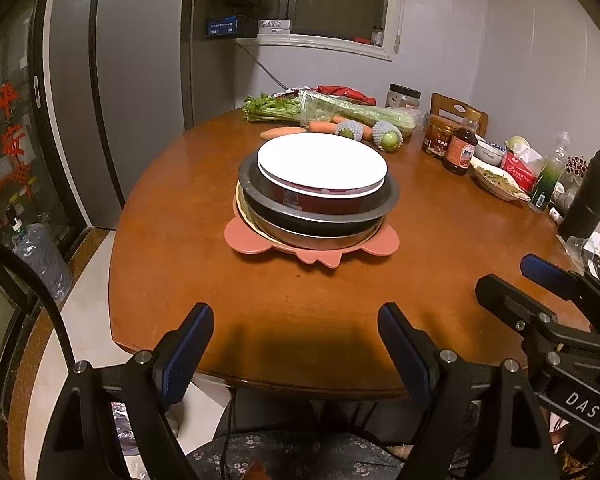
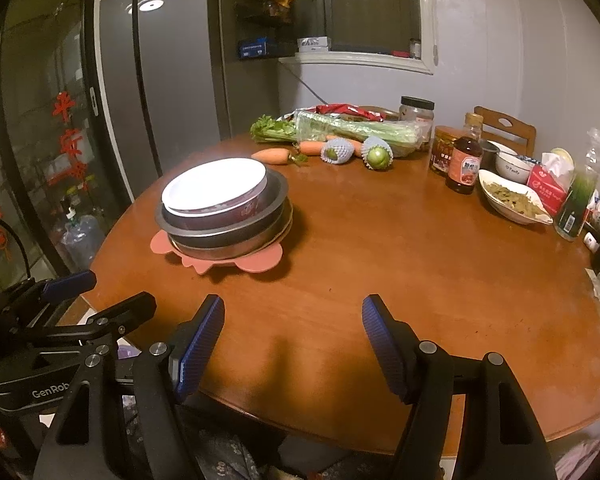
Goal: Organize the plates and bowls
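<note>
Currently both claws, left (image 1: 296,340) and right (image 2: 294,332), gape empty; the stack (image 1: 320,184) lies dead ahead of the left, nearer one.

Right gripper (image 2: 292,330): near edge of the round wooden table (image 2: 380,272), blue-padded fingers spread wide, nothing between them.
Left gripper (image 2: 100,294): low at the left, just off the table edge, fingers apart.
Stack: left of centre on a pink mat (image 2: 260,265); white plate (image 2: 216,186) on top, a dark red bowl (image 2: 240,210) under it, then two metal pans (image 2: 228,236).
Far side: celery in a bag (image 2: 356,130), carrots (image 2: 272,155), two green fruits in foam nets (image 2: 378,156).
Right side: sauce bottle (image 2: 465,160), jar (image 2: 444,148), white dish of food (image 2: 516,202), small white bowl (image 2: 512,166), red tissue pack (image 2: 548,184).
Left background: grey fridge (image 2: 148,80).
</note>
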The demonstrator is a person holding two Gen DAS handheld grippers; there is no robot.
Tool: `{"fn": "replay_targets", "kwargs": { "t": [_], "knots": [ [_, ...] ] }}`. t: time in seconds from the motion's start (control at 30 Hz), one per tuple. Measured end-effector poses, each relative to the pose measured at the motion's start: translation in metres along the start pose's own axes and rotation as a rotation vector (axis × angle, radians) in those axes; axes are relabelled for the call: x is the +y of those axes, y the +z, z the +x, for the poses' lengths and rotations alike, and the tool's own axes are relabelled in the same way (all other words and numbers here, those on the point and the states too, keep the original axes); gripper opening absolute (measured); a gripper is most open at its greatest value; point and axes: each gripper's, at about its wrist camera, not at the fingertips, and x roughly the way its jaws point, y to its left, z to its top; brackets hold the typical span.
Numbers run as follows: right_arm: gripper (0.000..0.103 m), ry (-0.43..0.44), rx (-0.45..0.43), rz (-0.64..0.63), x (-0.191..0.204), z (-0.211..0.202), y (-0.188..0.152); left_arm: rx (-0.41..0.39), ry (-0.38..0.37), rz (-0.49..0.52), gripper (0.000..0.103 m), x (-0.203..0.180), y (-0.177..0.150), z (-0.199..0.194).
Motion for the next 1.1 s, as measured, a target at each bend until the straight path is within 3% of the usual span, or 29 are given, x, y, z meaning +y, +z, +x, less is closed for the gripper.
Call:
{"fn": "replay_targets", "kwargs": {
  "t": [1.1],
  "knots": [
    [0.073,-0.002,0.023,0.003,0.0025,0.0084,-0.0042,0.013,0.019,-0.001,0.084,0.004,0.0016,0.0044]
  ]
}}
